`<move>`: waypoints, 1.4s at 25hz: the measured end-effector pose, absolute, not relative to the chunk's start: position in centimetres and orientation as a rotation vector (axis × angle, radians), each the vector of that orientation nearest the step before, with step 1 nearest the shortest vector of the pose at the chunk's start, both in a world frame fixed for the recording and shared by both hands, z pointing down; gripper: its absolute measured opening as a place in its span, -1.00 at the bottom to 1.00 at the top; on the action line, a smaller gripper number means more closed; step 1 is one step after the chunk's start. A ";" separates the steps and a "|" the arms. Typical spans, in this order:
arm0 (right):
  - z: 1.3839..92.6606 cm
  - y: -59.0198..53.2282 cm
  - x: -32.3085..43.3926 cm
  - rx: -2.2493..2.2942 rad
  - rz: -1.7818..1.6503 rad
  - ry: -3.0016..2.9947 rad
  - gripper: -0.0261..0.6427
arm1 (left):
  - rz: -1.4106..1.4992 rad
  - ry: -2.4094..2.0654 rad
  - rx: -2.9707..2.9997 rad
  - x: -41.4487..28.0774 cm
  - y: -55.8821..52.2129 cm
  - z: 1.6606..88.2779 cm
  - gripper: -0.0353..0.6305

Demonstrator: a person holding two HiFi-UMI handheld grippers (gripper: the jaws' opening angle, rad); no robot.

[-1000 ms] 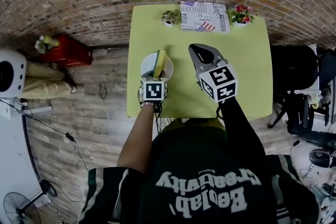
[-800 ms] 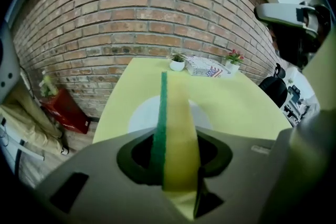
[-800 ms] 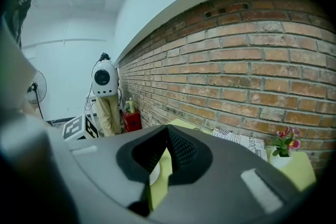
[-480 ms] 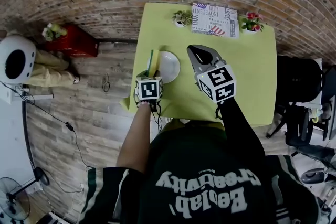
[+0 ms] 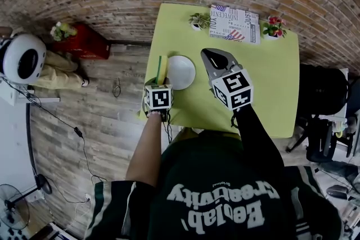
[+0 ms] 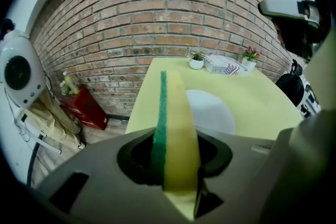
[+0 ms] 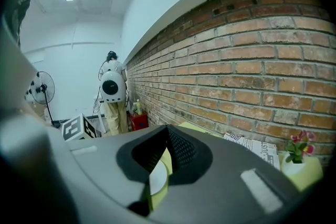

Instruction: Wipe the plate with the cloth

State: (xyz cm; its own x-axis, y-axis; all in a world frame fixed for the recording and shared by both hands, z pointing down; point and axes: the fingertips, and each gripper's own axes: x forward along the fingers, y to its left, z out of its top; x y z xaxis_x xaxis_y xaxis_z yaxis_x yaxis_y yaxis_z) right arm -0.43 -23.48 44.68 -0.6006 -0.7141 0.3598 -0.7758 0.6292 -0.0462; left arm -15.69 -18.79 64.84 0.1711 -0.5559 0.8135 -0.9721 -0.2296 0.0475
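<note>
My left gripper (image 5: 161, 80) jaws clamp the cloth (image 6: 176, 128) upright, just left of the plate (image 5: 181, 71) on the surface (image 5: 264, 70). My right gripper (image 5: 210, 54) jaws are closed and empty, right of the plate.

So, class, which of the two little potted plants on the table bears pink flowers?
The potted plant right of the printed box; the left one is plain green.

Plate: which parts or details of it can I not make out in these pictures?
- Left gripper view: the sponge in the left gripper covers the left rim of the plate; the gripper's body cuts off the near rim.
- Right gripper view: only a sliver of plate shows past the dark jaws of the right gripper.
- Head view: the plate is too small to show dirt or stains.
</note>
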 end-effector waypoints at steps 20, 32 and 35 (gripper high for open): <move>45.4 -22.5 1.5 1.227 0.311 -2.524 -0.89 | 0.977 -1.160 2.040 -4.9 -15.7 65.3 -0.50; 45.4 -22.1 1.5 1.233 0.323 -2.529 -0.89 | 0.986 -1.211 2.001 -7.2 -15.7 65.5 -0.49; 45.3 -22.1 1.1 1.230 0.322 -2.534 -0.89 | 0.985 -1.237 1.980 -8.6 -15.8 65.5 -0.49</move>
State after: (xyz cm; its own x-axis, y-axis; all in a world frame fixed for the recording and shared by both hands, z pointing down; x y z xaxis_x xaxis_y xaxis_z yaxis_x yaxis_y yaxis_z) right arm 1.11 -22.07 45.35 -0.5857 -0.7231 0.3662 -0.7918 0.6071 -0.0676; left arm -8.56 -15.80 65.46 0.2906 -0.4728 0.8319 -0.9166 -0.3871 0.1002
